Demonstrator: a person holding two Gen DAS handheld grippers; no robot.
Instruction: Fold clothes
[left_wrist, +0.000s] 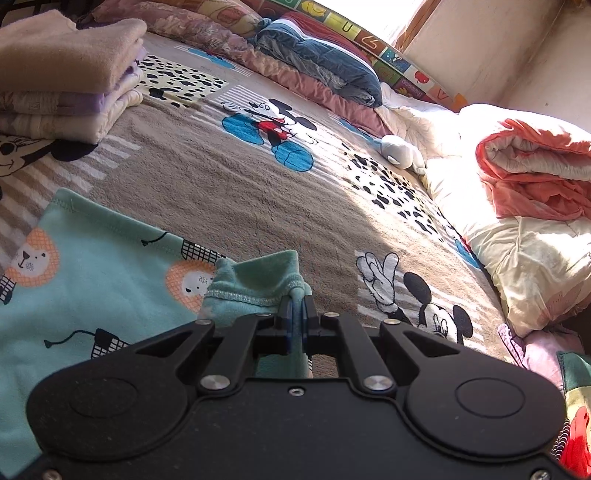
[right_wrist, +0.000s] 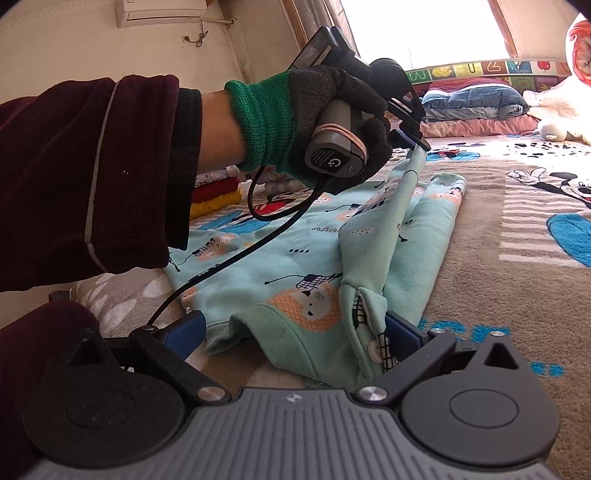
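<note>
A mint green child's top (right_wrist: 288, 258) with lion prints lies on the cartoon blanket (left_wrist: 240, 199). My left gripper (left_wrist: 297, 306) is shut on the cuff (left_wrist: 258, 284) of its sleeve. In the right wrist view a gloved hand (right_wrist: 314, 103) holds that left gripper (right_wrist: 415, 138) above the top, and the sleeve (right_wrist: 391, 206) hangs stretched from it. My right gripper (right_wrist: 295, 332) stands wide open at the near end of the top. The collar and button placket lie between its blue fingers (right_wrist: 402, 332), loose against the right one and clear of the left one.
A stack of folded beige and lilac clothes (left_wrist: 66, 74) sits at the far left. Pillows (left_wrist: 317, 62) line the wall, a grey plush toy (left_wrist: 400, 151) and an orange-white quilt (left_wrist: 535, 166) lie at the right. Folded red and yellow clothes (right_wrist: 216, 195) sit behind the forearm.
</note>
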